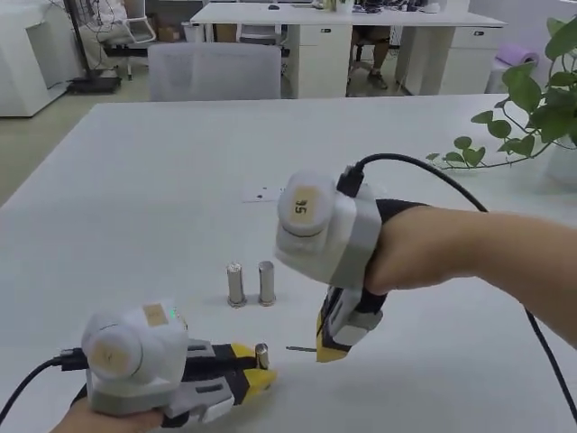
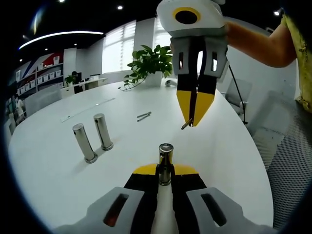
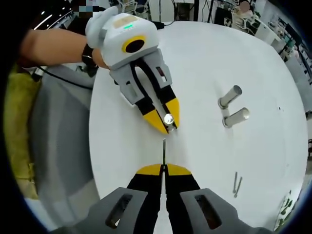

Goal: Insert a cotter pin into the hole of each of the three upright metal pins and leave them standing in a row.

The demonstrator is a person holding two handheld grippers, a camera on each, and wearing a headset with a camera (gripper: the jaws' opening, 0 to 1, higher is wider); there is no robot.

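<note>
Left gripper point(image 1: 258, 373): nearest to me, low at the near edge of the table point(image 1: 135, 180), lying roughly level. Its jaws are pressed against a metal pin.
Clamped pin point(image 1: 261, 355): my reference for everything else. It stands upright between the yellow tips, its rounded top clear above them. I cannot tell whether its base touches the table.
Right gripper point(image 1: 329, 352): just to the right of the clamped pin in my head view, tilted steeply down towards the table. Its tips are pinched together on a cotter pin.
Cotter pin point(image 1: 300, 348): a thin dark sliver sticking out of the right gripper's tips and pointing towards the clamped pin. Its free end is near the clamped pin but apart from it; I see a gap in the right gripper view.
Two free pins point(image 1: 236, 284): beyond the clamped pin, farther from me, standing upright side by side. They are just beside each other, and neither gripper touches them.
Spare cotter pins point(image 2: 144, 116): lying flat on the table, well beyond the clamped pin and past the two free pins.
Plant point(image 1: 532, 99): far beyond the clamped pin, at the table's far right edge.
</note>
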